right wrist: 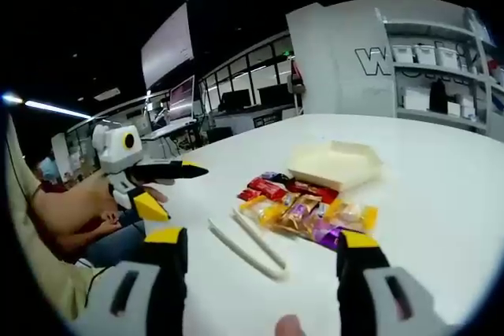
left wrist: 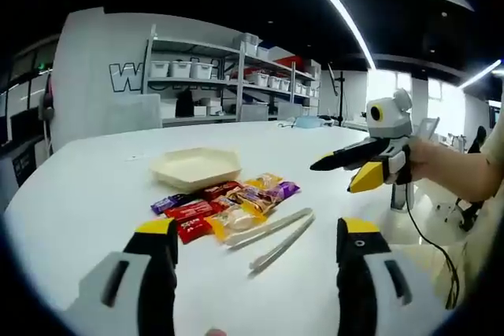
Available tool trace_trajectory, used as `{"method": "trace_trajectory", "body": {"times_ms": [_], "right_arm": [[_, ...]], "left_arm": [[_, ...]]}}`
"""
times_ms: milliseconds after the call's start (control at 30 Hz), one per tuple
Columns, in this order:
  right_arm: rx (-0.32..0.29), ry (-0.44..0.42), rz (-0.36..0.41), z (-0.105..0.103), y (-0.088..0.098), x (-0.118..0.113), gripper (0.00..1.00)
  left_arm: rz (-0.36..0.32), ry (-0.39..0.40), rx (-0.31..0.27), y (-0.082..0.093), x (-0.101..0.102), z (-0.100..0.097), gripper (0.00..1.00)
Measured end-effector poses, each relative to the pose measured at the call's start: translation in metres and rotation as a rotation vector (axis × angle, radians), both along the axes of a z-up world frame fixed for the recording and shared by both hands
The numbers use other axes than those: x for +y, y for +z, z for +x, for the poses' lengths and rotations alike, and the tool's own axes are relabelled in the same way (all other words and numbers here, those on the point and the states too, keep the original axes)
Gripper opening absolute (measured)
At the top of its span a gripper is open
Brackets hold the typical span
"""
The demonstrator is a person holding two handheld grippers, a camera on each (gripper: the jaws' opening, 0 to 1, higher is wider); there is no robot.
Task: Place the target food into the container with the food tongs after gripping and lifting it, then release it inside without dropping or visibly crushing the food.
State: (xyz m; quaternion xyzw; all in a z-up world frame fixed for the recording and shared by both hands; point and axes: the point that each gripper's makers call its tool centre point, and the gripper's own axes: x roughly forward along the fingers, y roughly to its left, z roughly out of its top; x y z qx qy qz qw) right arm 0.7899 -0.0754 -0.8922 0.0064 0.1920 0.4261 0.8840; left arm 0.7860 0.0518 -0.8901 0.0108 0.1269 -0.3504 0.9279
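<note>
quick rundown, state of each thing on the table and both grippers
container: empty, upright on the table
wrapped snacks: loose pile beside the container, untouched
food tongs: lying flat on the table, not held
left gripper: open, holding nothing
right gripper: open, holding nothing

A smooth white table (left wrist: 94, 186) with a soft sheen carries glossy foil-like snack wrappers (left wrist: 228, 206) in red, purple and yellow — crinkled and shiny. Beside them lie pale, translucent plastic tongs (left wrist: 272, 238) and a matt cream container (left wrist: 195, 167), plastic-looking. The left gripper (left wrist: 256, 253) jaws look like matt black plastic with yellow tips.
</note>
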Motion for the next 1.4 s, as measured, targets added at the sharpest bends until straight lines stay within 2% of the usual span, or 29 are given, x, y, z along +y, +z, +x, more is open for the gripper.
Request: {"method": "trace_trajectory", "body": {"times_ms": [1067,1400], "right_arm": [[0.013,0.031,-0.002,0.002,-0.014,0.005,0.71],[0.015,0.043,-0.003,0.004,-0.017,0.006,0.69]], "left_arm": [[0.008,-0.003,0.026,-0.014,-0.005,0.003,0.79],[0.015,-0.002,0.031,-0.019,-0.005,0.006,0.74]]}}
